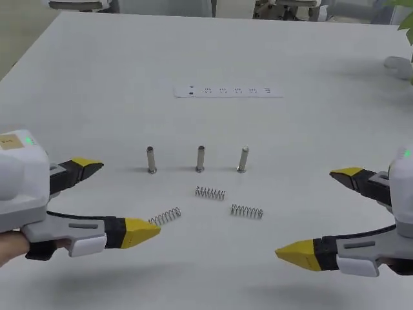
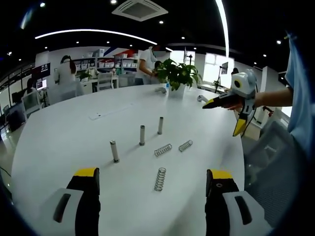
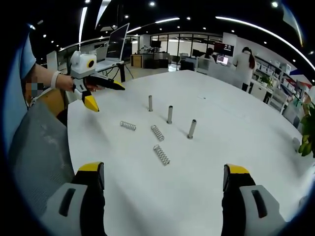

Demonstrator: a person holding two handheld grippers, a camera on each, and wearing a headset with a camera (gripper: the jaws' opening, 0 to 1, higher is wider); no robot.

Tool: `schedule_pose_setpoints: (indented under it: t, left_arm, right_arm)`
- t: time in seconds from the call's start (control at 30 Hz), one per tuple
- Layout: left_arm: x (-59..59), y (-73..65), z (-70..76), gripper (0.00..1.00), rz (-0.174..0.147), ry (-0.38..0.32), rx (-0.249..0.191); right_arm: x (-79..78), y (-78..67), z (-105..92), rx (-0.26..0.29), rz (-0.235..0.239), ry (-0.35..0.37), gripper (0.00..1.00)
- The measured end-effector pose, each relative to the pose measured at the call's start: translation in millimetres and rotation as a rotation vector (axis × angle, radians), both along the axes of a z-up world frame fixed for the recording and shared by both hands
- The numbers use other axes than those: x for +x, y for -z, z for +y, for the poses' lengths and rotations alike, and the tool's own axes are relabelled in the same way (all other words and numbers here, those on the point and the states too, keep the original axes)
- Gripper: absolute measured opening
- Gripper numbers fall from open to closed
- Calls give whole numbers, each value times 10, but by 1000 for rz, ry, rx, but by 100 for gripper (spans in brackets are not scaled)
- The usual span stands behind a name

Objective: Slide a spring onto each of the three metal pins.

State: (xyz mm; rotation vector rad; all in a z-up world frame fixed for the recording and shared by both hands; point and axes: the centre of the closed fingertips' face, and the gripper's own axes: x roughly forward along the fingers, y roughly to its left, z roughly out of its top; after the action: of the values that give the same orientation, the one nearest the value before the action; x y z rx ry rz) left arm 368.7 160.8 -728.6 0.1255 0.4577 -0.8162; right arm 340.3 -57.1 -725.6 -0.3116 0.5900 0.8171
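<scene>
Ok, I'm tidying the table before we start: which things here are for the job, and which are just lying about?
For the job: three upright pins, three loose springs.
Just lying about: power strip, potted plant.

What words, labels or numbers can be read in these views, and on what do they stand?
No text is legible.
Markings on the power strip: too small to read.
The tan sticker on the left gripper: blurred, unreadable.
The dark wall sign behind the table: blurred, unreadable.
</scene>
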Motion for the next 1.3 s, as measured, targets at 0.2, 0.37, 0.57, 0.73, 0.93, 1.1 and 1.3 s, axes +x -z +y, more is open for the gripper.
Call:
schedule_pose_setpoints:
  t: [0.2,0.37,0.57,0.73,0.93,1.1,1.3]
  left_arm:
    - [-18,74,-24,79,5,1,6]
    - [-24,145,-44,74,14,5,14]
    - [-38,273,-75,66,28,27,40]
    - [-26,355,-101,60,41,31,49]
    - [-22,449,-137,49,50,45,69]
    - [-5,536,-151,35,53,52,84]
    - [1,599,-167,25,60,51,86]
  right_arm:
    - [-9,-1,-22,-1,3,4,100]
    - [-11,-4,-49,-2,4,10,100]
    - [-15,3,-56,5,9,15,100]
    - [-22,17,-77,4,12,18,100]
    - [-30,27,-112,3,12,28,100]
    - [-58,37,-127,5,18,30,100]
    - [-80,50,-140,5,20,36,100]
